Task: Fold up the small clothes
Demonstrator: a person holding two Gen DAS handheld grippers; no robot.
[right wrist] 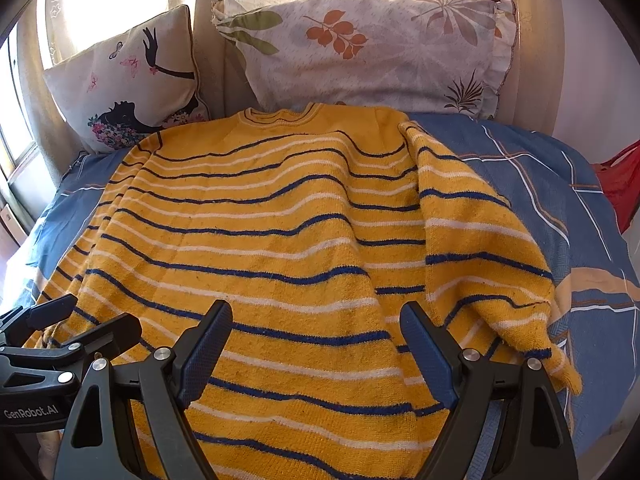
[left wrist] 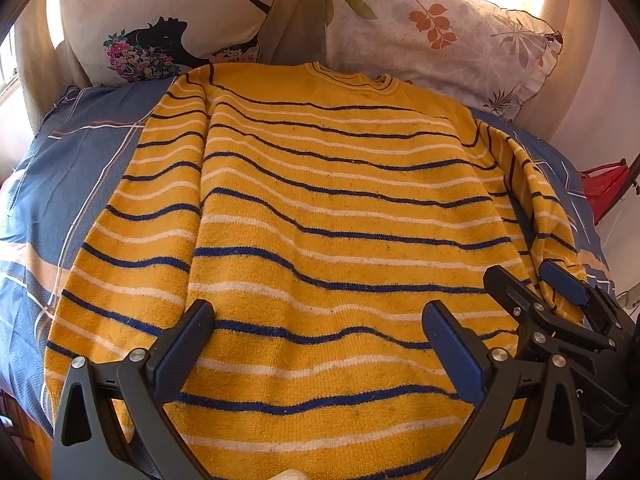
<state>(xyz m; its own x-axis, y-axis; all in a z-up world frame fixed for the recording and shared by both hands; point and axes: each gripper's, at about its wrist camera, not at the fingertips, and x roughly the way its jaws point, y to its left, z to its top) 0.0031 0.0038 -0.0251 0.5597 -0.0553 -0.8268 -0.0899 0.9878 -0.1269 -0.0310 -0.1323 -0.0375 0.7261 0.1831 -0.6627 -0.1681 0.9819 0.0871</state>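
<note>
A yellow sweater with blue and white stripes lies flat on the bed, collar at the far end; it also shows in the right wrist view. Its left sleeve lies along the body. Its right sleeve lies beside the body, cuff toward me. My left gripper is open and empty above the sweater's lower part. My right gripper is open and empty above the hem, next to the right sleeve. The right gripper also shows in the left wrist view, and the left gripper in the right wrist view.
The bed has a blue plaid sheet. A cushion with a black silhouette print and a leaf-print pillow lean at the head. A red object sits off the bed's right side. A bright window is behind.
</note>
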